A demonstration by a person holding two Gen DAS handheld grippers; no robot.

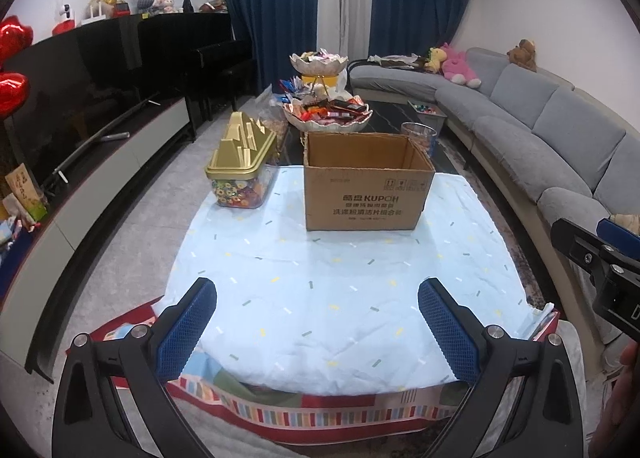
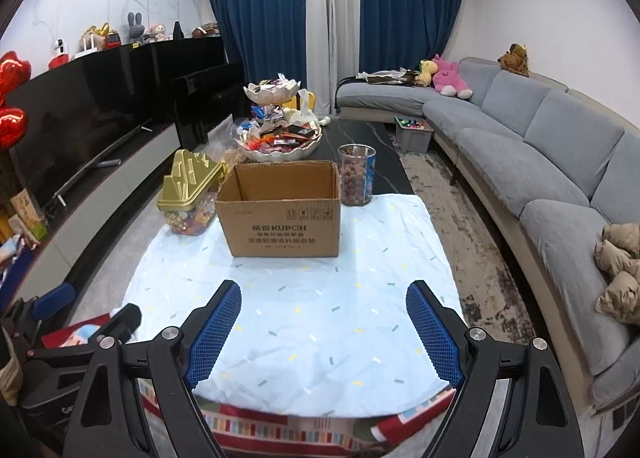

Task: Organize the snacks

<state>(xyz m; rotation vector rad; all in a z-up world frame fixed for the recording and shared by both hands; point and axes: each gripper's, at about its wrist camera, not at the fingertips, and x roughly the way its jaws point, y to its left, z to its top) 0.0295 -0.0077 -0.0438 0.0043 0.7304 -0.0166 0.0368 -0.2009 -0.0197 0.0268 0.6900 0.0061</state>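
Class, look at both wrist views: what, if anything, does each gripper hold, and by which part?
Nothing is held. The left gripper and right gripper both stand open over the light blue cloth.

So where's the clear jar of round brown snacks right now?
In the right wrist view, the jar stands just behind the cardboard box's right rear corner.
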